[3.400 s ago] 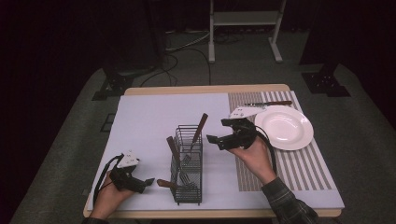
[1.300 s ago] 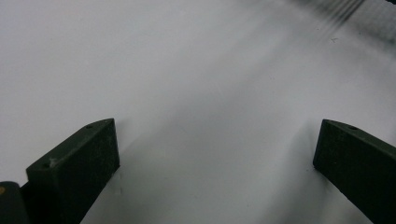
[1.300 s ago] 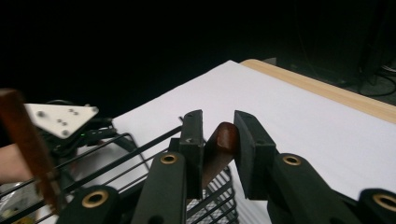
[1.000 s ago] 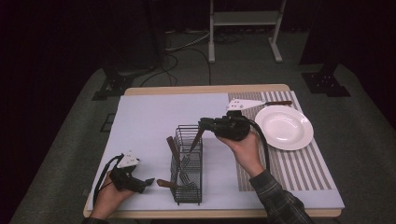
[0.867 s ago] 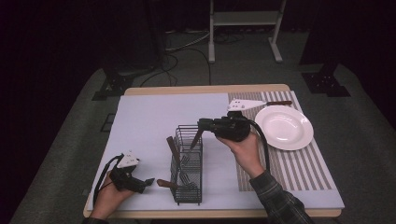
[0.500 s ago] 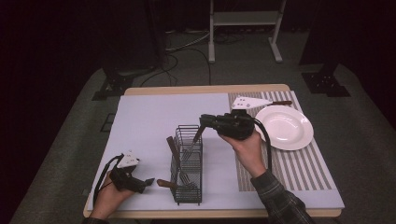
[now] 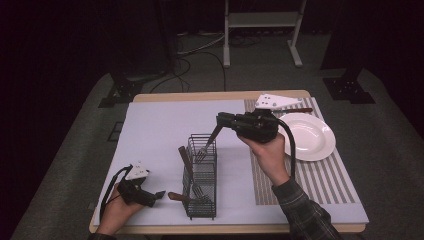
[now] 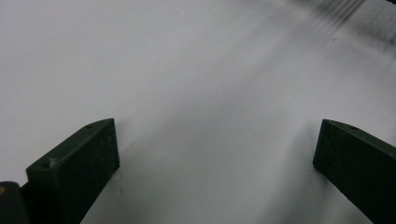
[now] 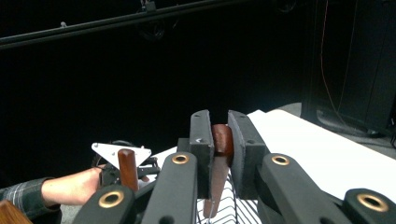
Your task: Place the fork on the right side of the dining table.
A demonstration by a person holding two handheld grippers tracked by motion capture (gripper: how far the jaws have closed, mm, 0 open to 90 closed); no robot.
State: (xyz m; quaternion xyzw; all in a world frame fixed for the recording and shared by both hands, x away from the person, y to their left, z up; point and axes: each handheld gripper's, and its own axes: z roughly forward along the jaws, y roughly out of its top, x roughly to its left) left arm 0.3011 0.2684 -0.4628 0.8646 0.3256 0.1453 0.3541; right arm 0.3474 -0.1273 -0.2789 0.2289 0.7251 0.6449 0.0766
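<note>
High view showed the right gripper (image 7: 224, 120) clenched on a fork (image 7: 208, 141) (wooden handle), tines barely inside the wire basket (image 7: 201, 179). The left gripper (image 7: 159, 194) rested released on the desk (image 7: 160, 125). Two utensils remained; the plate (image 7: 308, 136) was empty.

- Fork (image 7: 207, 143): brown wooden handle, silver tines
- Basket (image 7: 201, 178): dark wire mesh
- Plate (image 7: 311, 137): plain white
- Placemat (image 7: 320, 175): grey-and-white stripes
- Table cover (image 7: 160, 130): pale lilac-white
- Sleeve (image 7: 302, 212): dark plaid
</note>
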